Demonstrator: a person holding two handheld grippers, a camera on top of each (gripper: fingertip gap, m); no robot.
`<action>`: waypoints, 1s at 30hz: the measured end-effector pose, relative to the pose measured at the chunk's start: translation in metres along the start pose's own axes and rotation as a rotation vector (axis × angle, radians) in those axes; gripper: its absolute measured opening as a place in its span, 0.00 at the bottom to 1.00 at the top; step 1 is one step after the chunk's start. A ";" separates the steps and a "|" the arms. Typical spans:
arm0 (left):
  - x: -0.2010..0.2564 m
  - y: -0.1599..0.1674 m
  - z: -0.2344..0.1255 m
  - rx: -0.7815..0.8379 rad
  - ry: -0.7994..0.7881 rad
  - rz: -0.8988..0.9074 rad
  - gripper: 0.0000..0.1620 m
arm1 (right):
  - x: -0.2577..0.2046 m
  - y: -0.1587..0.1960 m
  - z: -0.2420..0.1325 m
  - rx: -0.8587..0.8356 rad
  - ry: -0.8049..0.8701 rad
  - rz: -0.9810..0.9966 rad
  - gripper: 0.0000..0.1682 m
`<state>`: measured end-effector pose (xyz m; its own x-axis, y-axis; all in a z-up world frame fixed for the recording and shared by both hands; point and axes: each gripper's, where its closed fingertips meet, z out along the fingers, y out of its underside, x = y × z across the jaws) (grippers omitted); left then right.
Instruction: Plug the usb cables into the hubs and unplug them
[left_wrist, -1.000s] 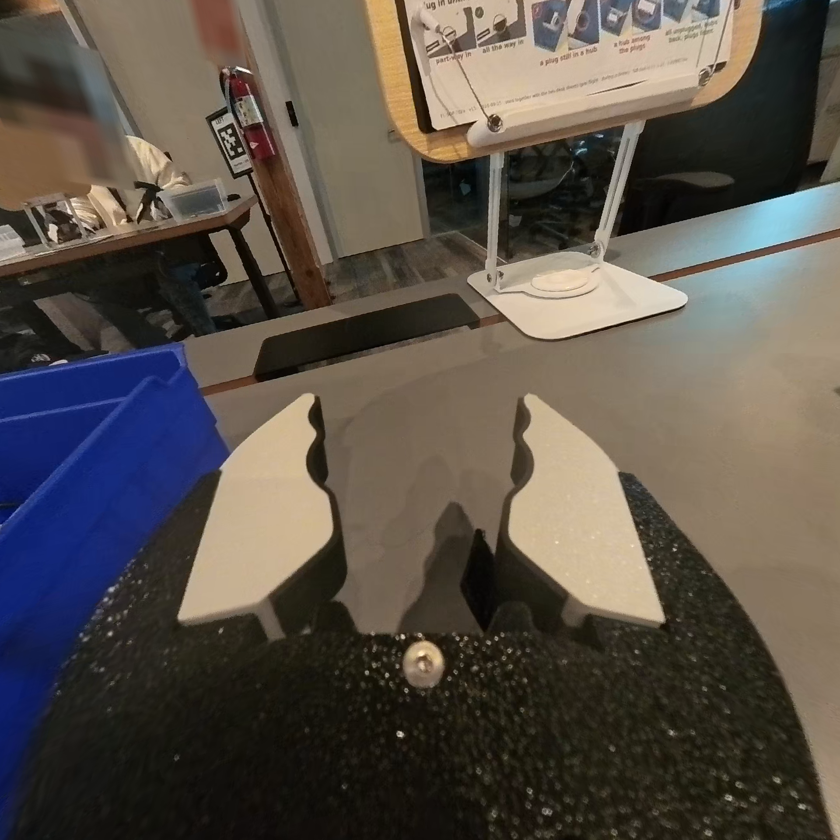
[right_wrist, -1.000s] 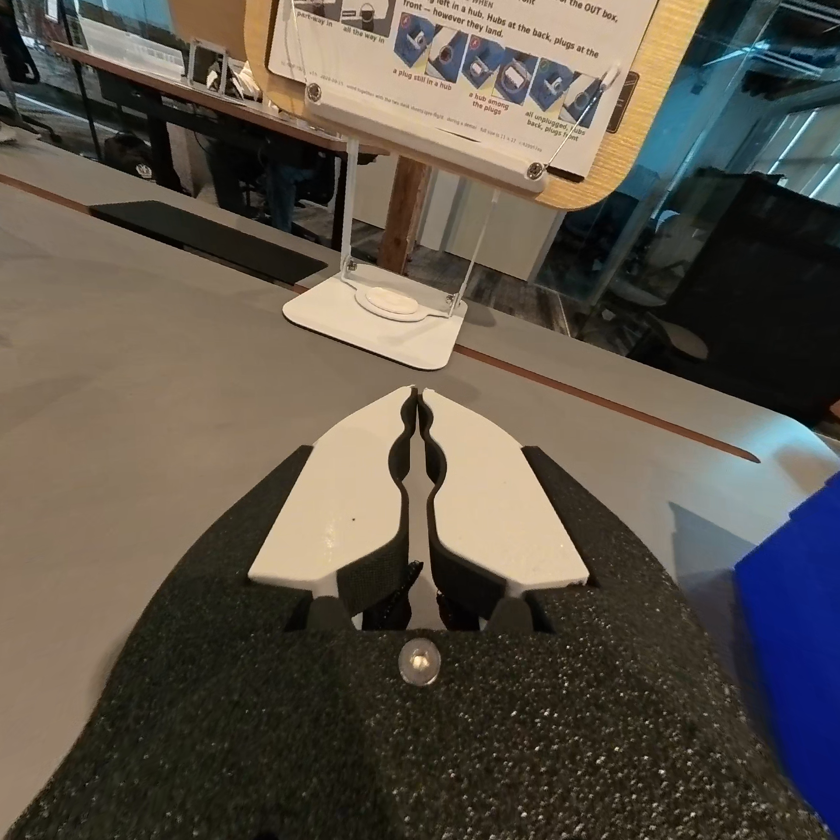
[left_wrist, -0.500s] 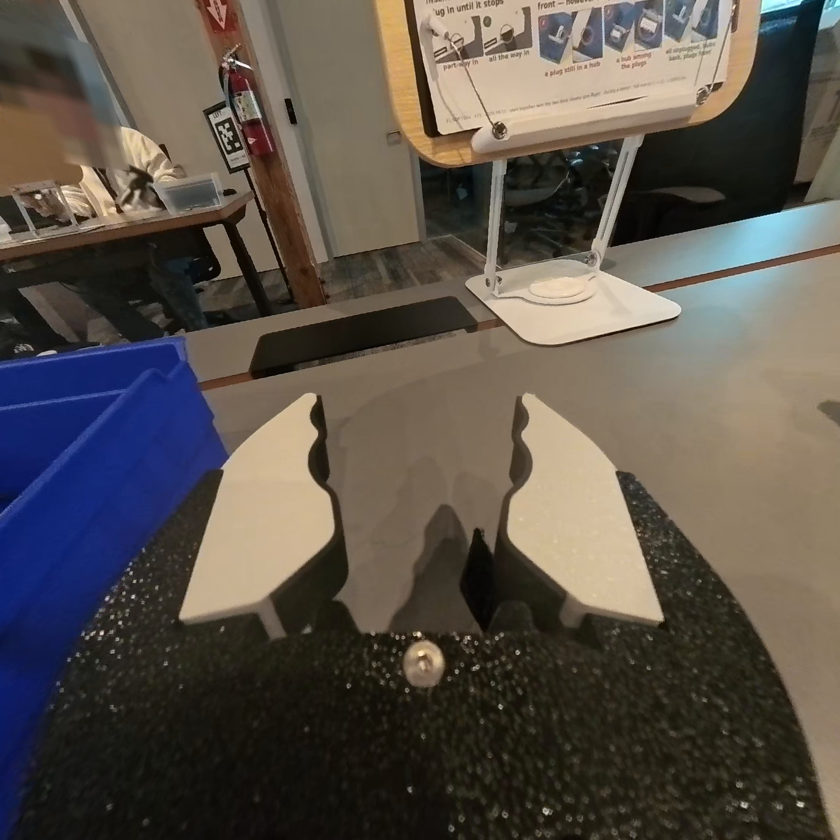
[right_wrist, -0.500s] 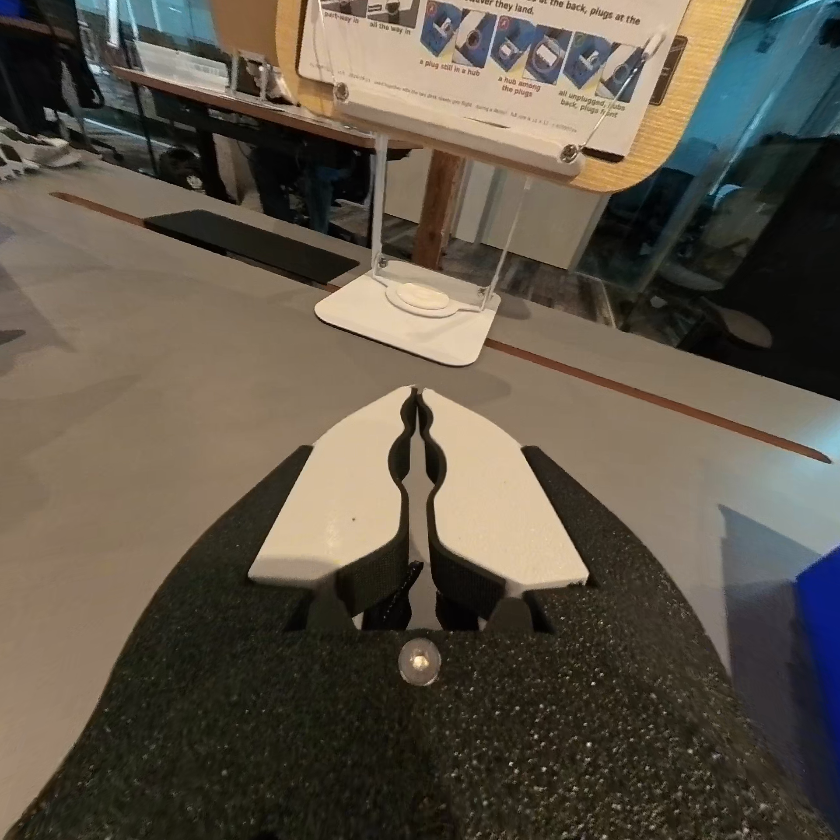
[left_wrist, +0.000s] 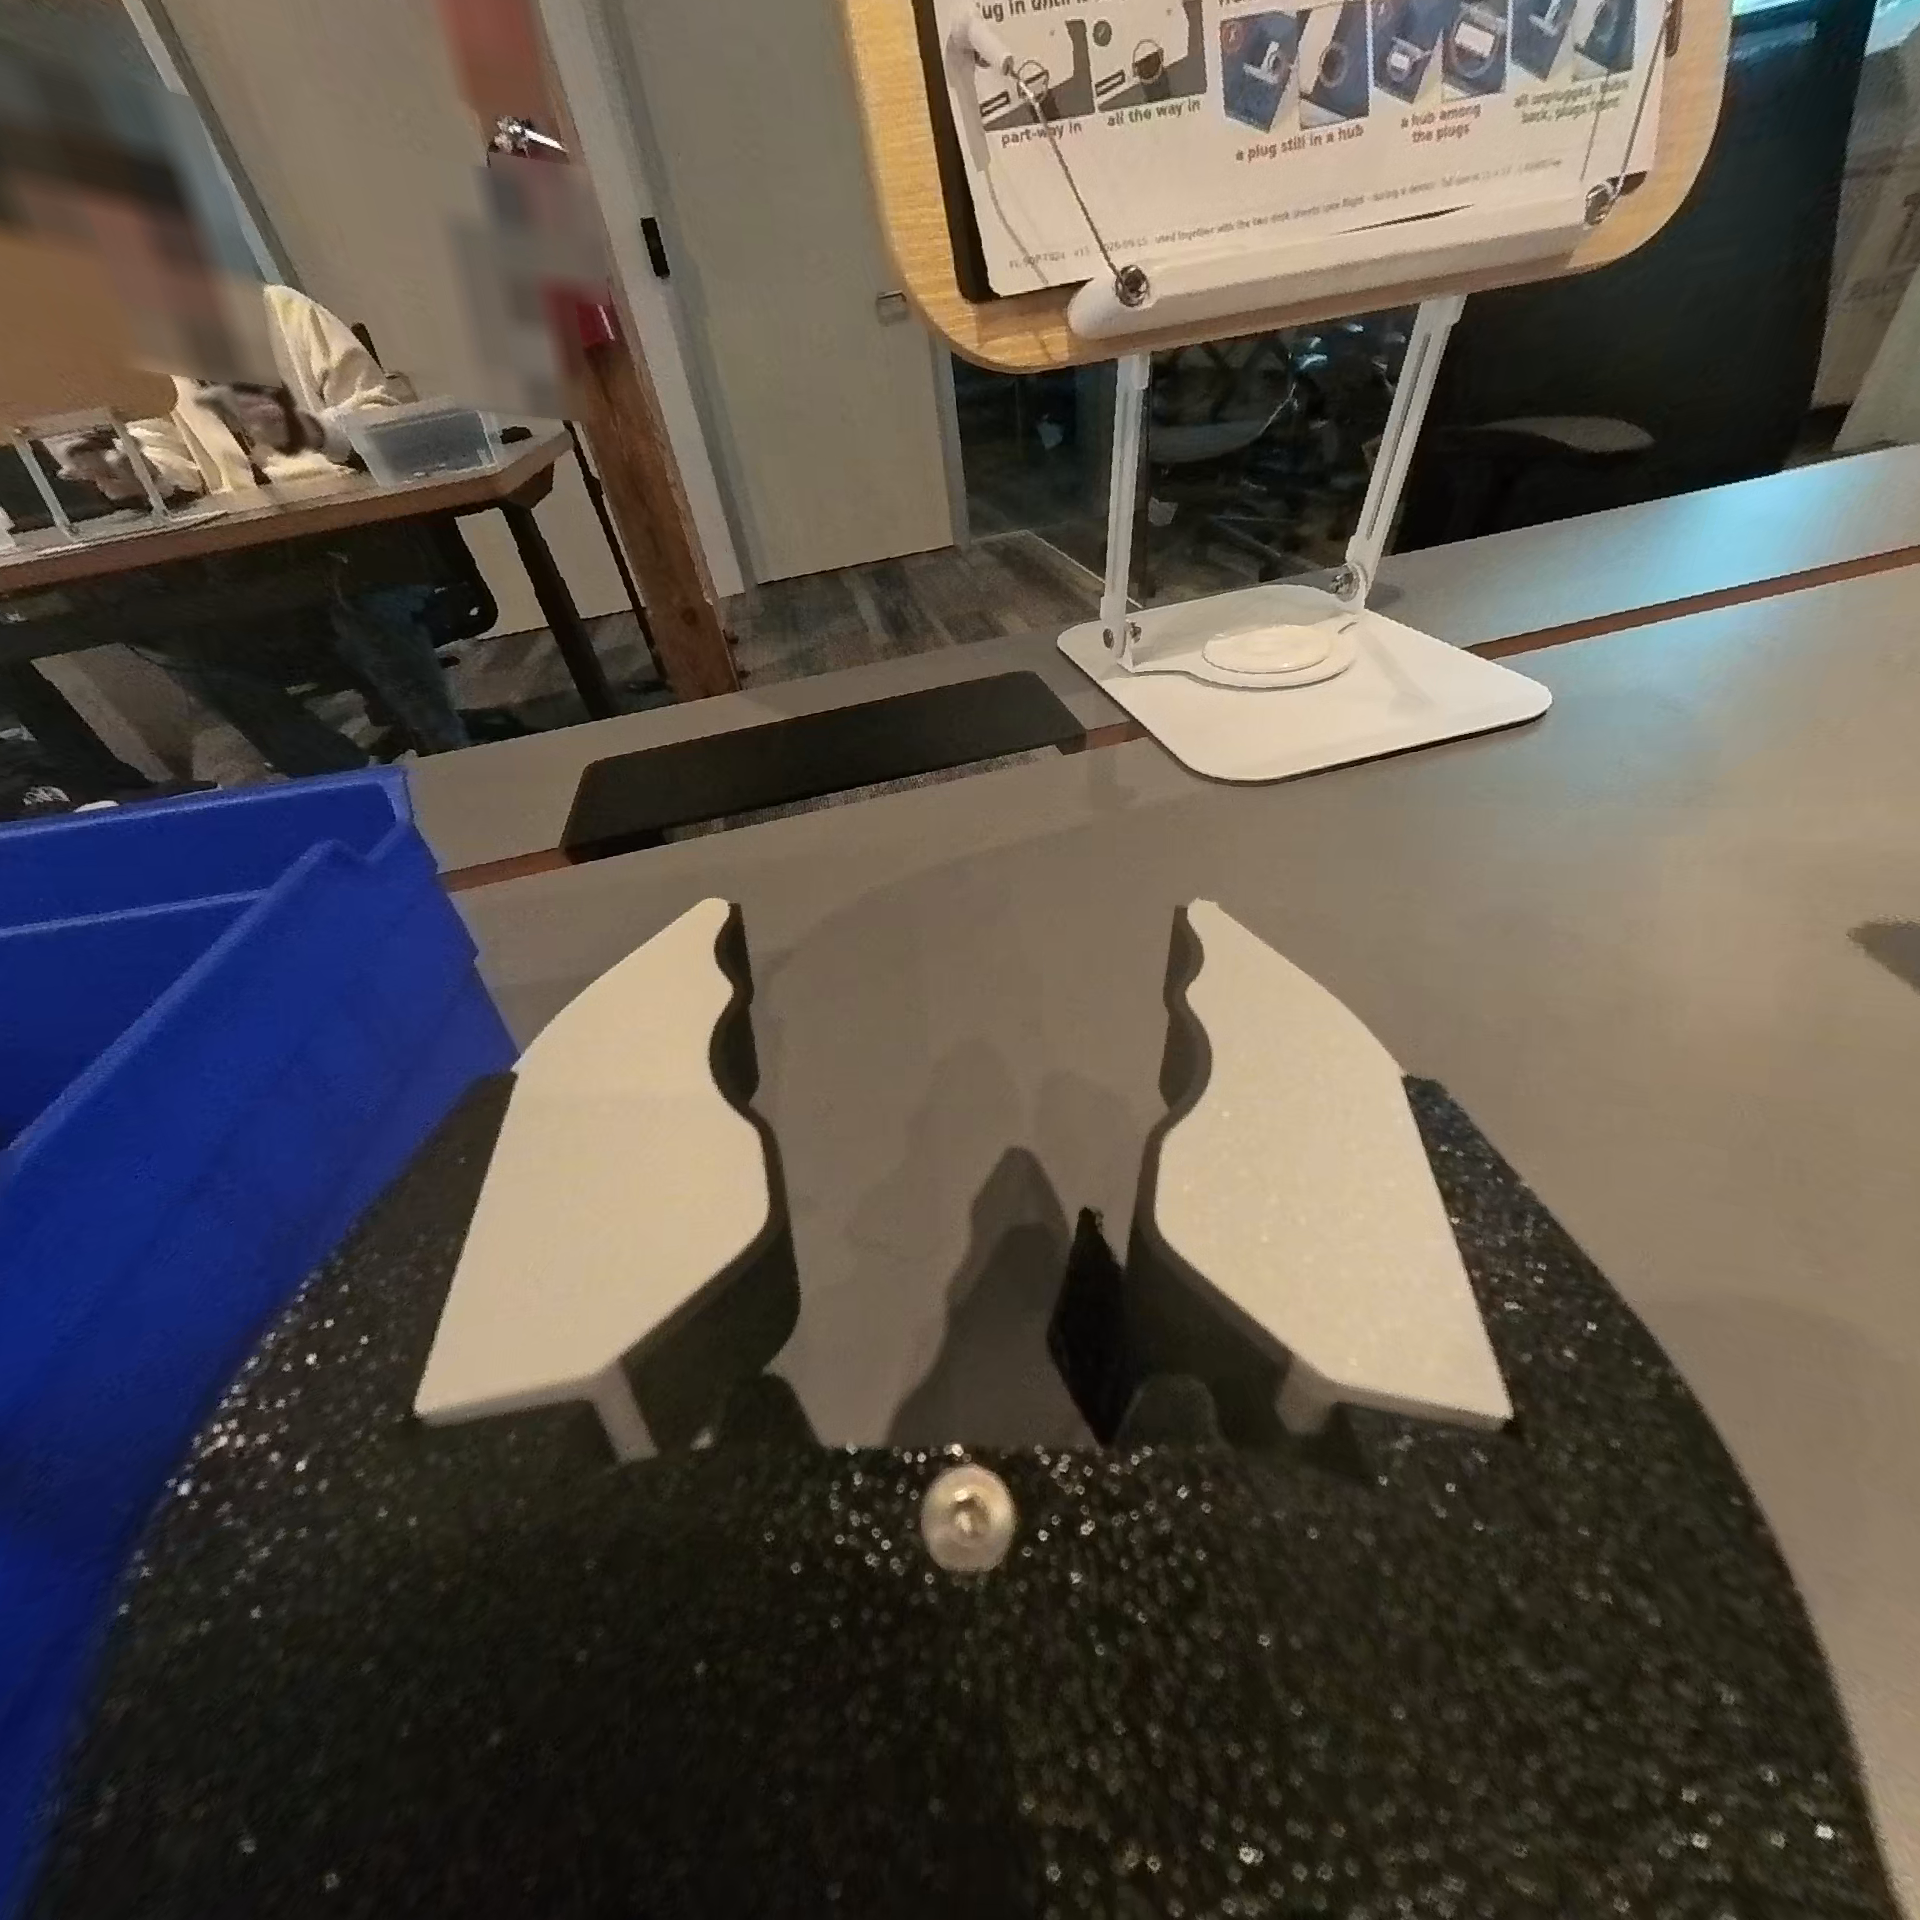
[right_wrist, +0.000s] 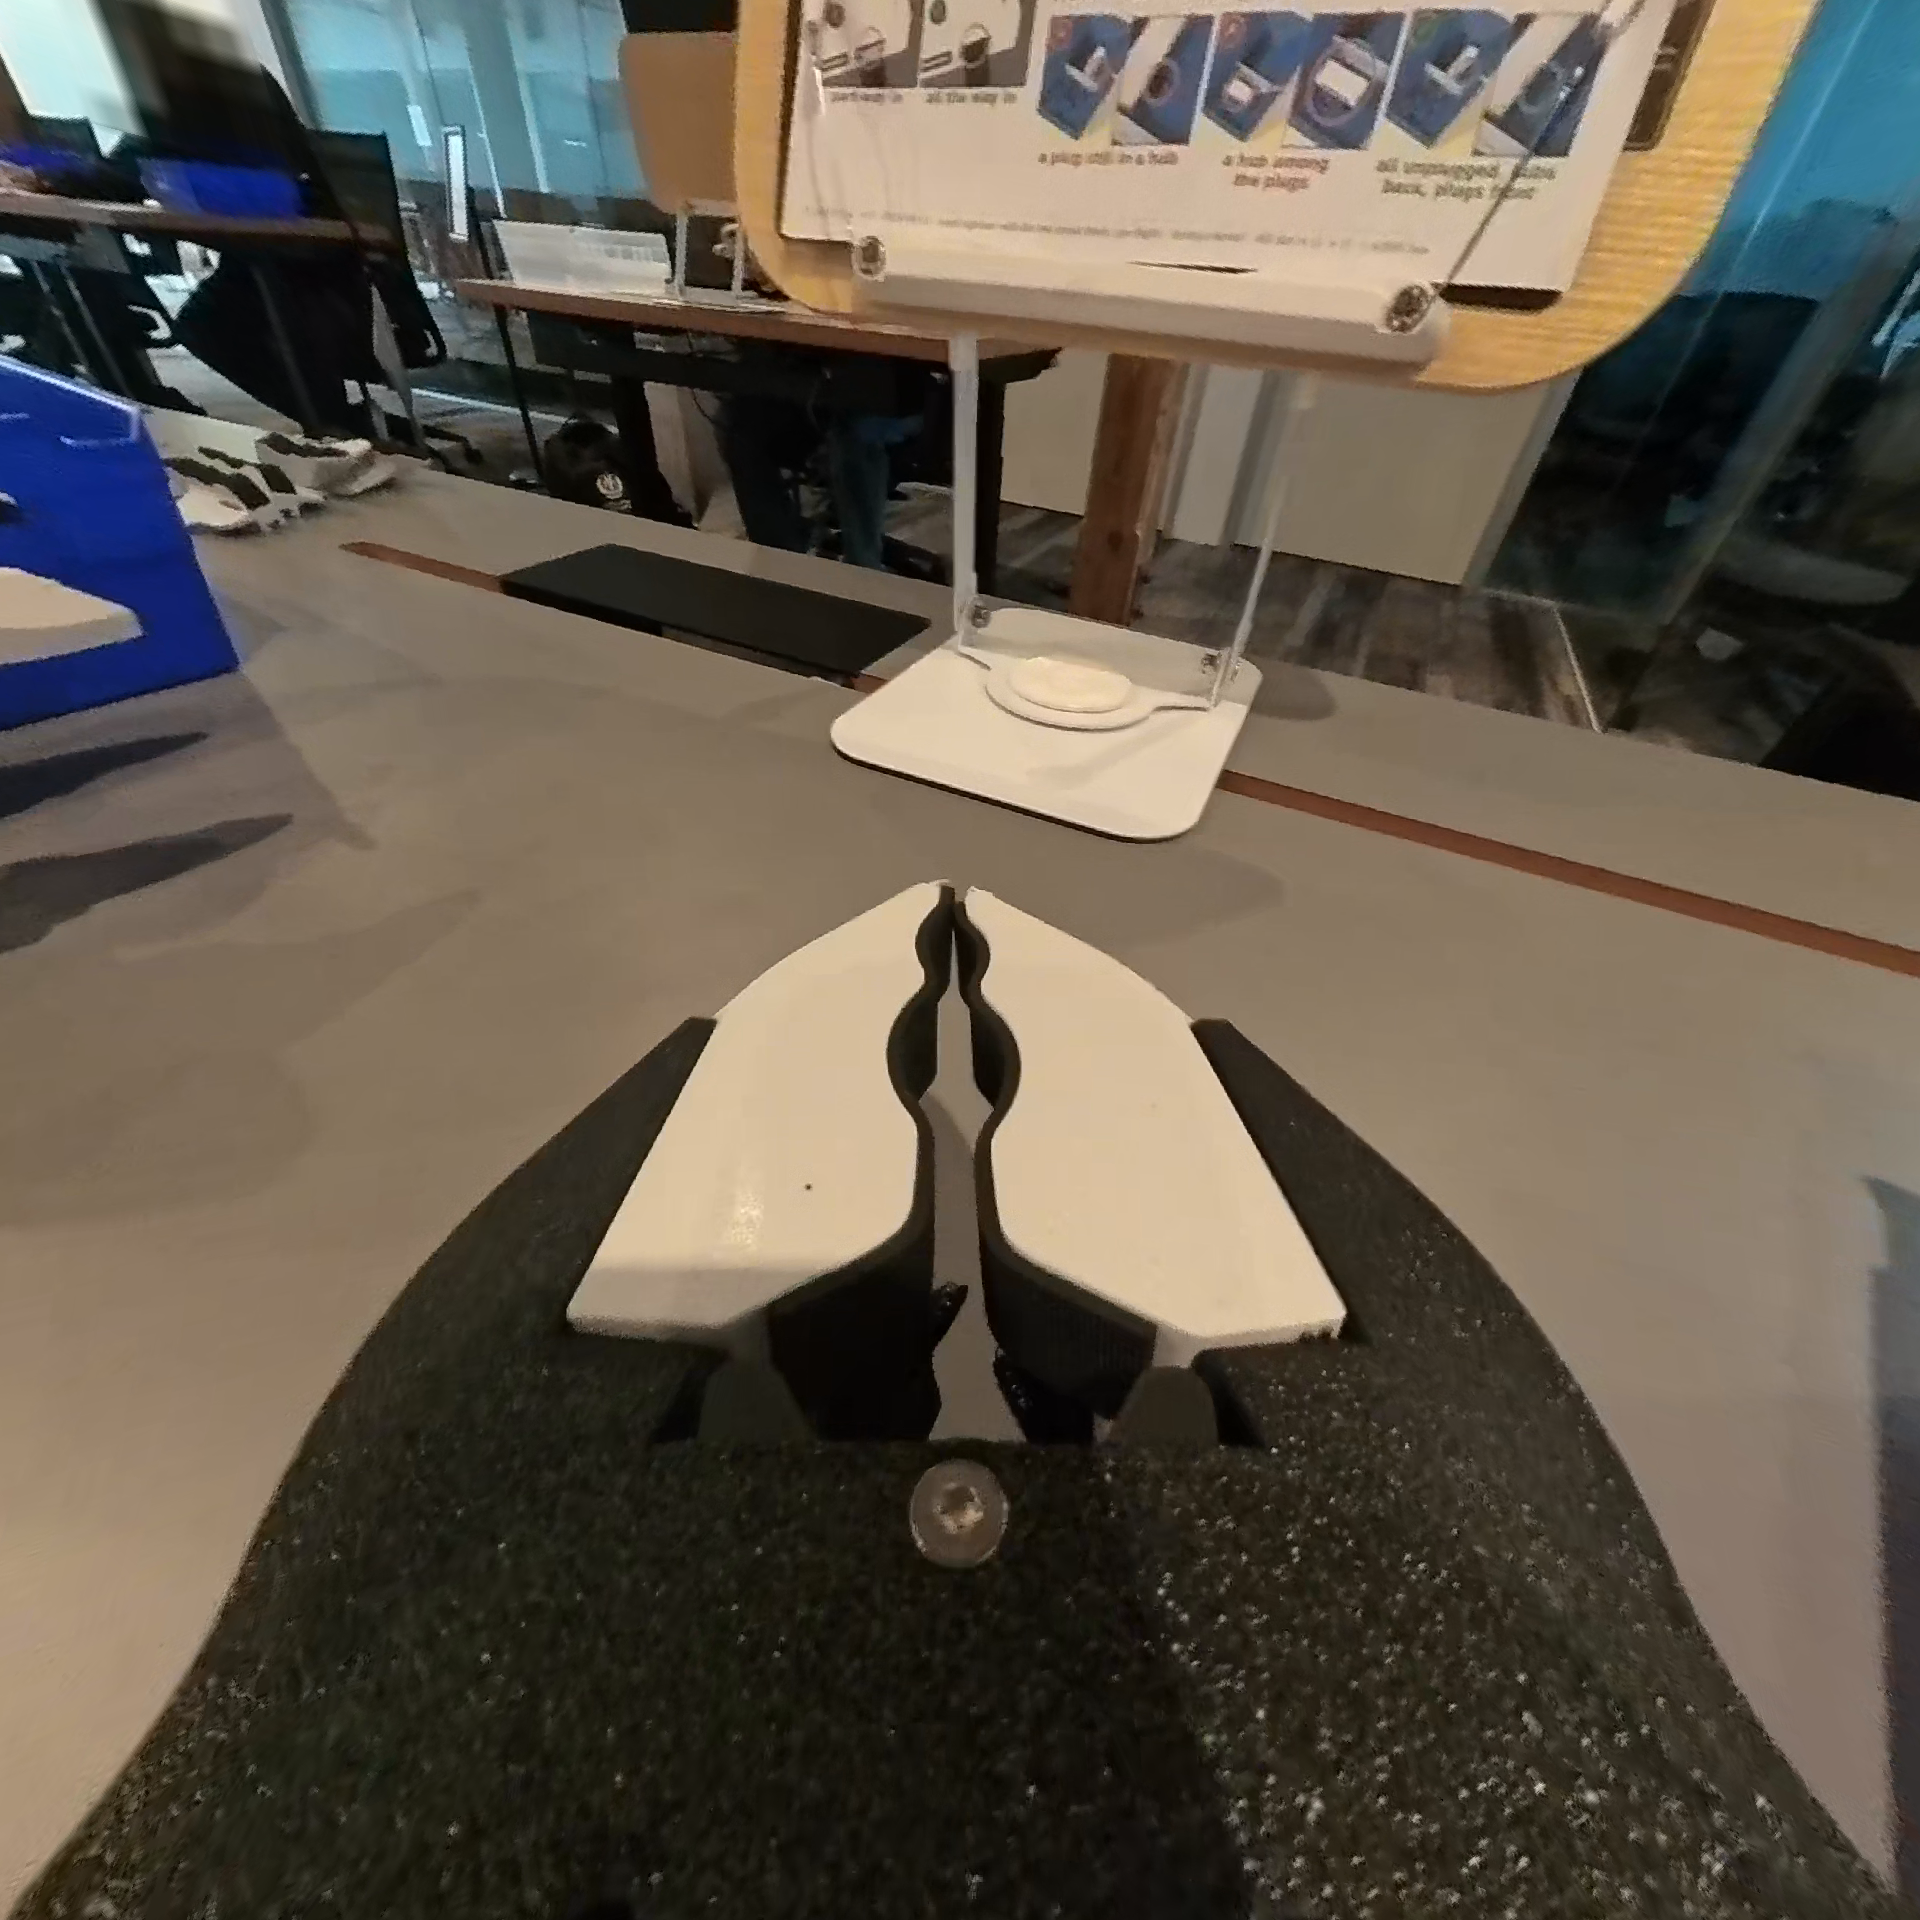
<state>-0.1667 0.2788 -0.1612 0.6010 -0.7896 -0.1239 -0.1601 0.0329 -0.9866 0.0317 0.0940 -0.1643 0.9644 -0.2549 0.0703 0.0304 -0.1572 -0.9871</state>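
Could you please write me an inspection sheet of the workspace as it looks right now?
Surface: grey table, bare ahead of both grippers.
Job's things: blue bin at left; no hubs seen.
Clutter: white stand carrying an instruction board; black pad at far edge.
Grippers: left gripper open, empty; right gripper shut, empty.
Cables: nothing seen.
Surroundings: wooden post, other desks, a seated person.

On the desk (left_wrist: 1558, 987), a bin (left_wrist: 208, 1039) sits at the left edge. A stand (left_wrist: 1309, 707) rests at the desk's far side, a flat mat (left_wrist: 821, 748) just left of it.
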 end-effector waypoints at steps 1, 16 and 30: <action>0.000 0.000 0.000 0.000 0.000 -0.001 0.47 | -0.001 0.000 0.000 0.000 -0.002 -0.012 0.00; -0.006 -0.025 -0.010 0.054 -0.032 0.064 0.47 | 0.009 -0.002 -0.002 0.013 0.092 -0.080 0.02; -0.121 -0.113 -0.068 0.036 -0.059 0.255 0.47 | 0.011 -0.001 -0.003 0.015 0.108 -0.069 0.06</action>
<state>-0.2745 0.3294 -0.0275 0.5896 -0.7157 -0.3744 -0.2849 0.2494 -0.9255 0.0418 0.0888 -0.1626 0.9259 -0.3457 0.1523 0.1001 -0.1642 -0.9813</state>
